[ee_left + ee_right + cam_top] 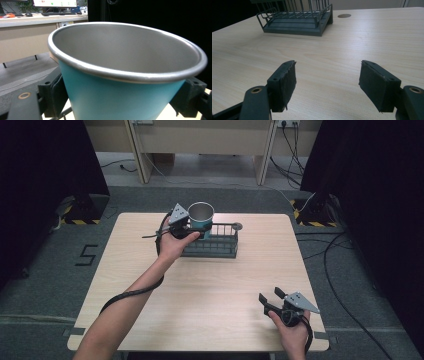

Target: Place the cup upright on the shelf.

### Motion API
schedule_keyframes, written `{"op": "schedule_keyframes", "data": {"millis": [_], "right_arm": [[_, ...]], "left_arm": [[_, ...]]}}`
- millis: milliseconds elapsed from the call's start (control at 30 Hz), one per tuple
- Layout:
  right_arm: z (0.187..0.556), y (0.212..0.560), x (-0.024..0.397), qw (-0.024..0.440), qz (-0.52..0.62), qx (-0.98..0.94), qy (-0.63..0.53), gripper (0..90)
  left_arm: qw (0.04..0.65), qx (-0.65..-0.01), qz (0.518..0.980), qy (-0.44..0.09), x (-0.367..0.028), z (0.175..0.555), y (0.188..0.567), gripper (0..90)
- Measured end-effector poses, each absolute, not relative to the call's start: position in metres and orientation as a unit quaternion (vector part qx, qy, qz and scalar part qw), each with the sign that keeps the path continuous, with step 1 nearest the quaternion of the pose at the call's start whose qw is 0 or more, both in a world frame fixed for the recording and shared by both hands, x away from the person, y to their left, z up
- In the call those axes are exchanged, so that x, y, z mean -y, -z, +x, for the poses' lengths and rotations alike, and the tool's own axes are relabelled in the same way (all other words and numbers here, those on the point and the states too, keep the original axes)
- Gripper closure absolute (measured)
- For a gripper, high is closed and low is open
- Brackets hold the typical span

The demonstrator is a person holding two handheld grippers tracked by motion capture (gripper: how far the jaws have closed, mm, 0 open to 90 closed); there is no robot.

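Teal cup [201,216] with a bare metal rim and inside sits at the far side of the desk [210,285], at the left end of a dark wire rack [214,242]; whether it rests in the rack or is lifted just above it cannot be told. The left hand-held gripper [192,227] is closed on the cup: in the left gripper view its black pads [56,93] press against the teal wall [117,100] on both sides, just below the rim, and the cup leans slightly. A person's left hand [175,245] holds this hand-held gripper, its cable trailing along the forearm. The right hand-held gripper [269,297] rests near the desk's near right corner, well apart from the rack, jaws spread open with nothing between them; bare wood shows between its pads [285,82]. A small round grommet [237,226] lies just beyond the rack's right end.
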State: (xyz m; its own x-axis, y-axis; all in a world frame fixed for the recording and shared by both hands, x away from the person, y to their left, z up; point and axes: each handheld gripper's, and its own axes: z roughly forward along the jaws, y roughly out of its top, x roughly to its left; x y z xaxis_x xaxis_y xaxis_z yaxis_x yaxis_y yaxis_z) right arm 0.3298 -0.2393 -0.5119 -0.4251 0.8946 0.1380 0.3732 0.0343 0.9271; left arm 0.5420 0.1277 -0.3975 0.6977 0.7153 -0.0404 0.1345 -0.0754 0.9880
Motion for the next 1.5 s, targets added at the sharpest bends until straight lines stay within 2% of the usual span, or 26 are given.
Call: {"op": "schedule_keyframes", "data": {"millis": [600,1500], "right_arm": [[0.330,0.512,0.239,0.256,0.469,-0.675,-0.509,30.3],[0.329,0.512,0.239,0.256,0.466,-0.677,-0.509,30.4]], "left_arm": [[0.591,-0.330,0.695,-0.243,-0.123,0.564,0.414,15.2],[0.566,-0.351,0.708,-0.234,-0.117,0.570,0.441,15.1]]}}
